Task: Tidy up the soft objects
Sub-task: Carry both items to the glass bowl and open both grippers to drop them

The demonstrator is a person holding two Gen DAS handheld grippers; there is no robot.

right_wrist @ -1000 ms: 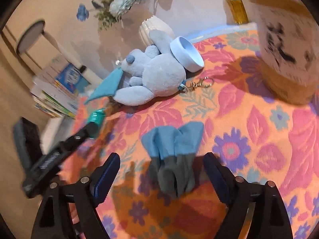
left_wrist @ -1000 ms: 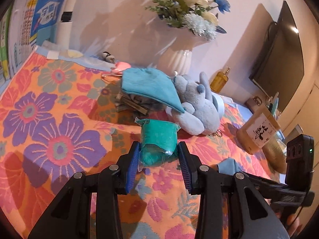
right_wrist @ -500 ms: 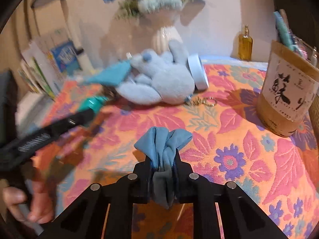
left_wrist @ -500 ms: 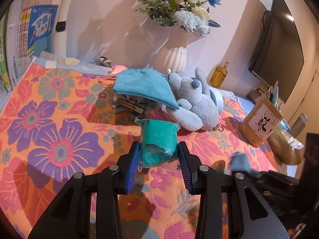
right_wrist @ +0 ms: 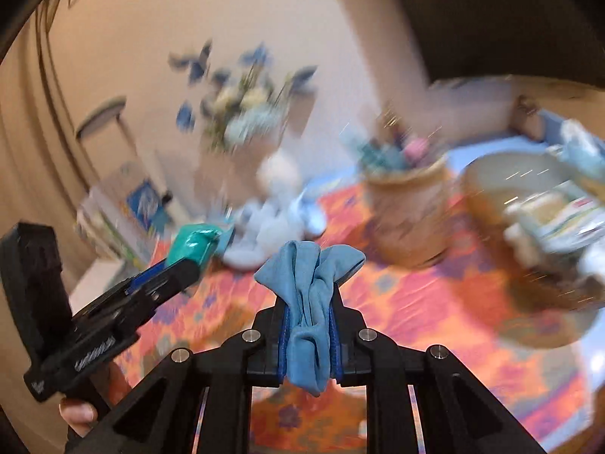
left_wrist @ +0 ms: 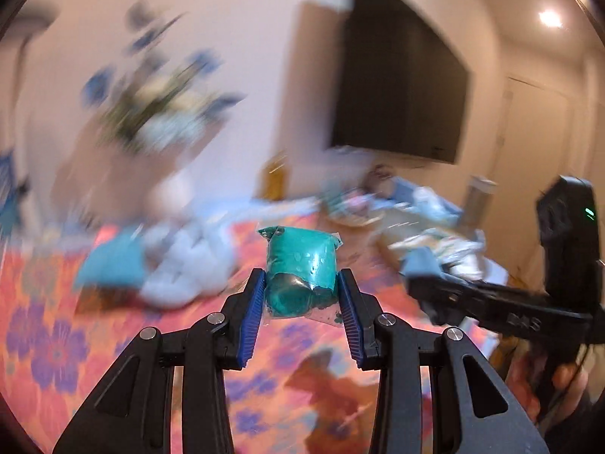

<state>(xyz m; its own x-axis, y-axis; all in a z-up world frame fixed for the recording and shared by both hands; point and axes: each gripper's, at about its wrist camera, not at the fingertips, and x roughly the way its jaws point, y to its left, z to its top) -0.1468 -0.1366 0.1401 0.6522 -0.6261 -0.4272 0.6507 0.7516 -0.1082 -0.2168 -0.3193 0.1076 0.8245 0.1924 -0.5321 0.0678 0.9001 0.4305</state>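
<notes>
A teal soft bundle in clear plastic wrap hangs above the flowered cloth, and my left gripper is shut on it. The same bundle shows at the left of the right wrist view, in the left gripper. My right gripper is shut on a bunched blue cloth, also lifted off the table. The right gripper appears at the right of the left wrist view with a bit of blue cloth at its tip. A grey plush toy and a teal fabric piece lie blurred behind.
The table wears an orange flowered cloth. A white vase with blue flowers stands at the back by the wall. A brown holder and a round basket of packets sit at the right. A dark screen hangs on the wall.
The right gripper closed on the blue cloth and lifted it. The left gripper lifted the teal bundle off the cloth. Both views have swung to the right and are blurred.
</notes>
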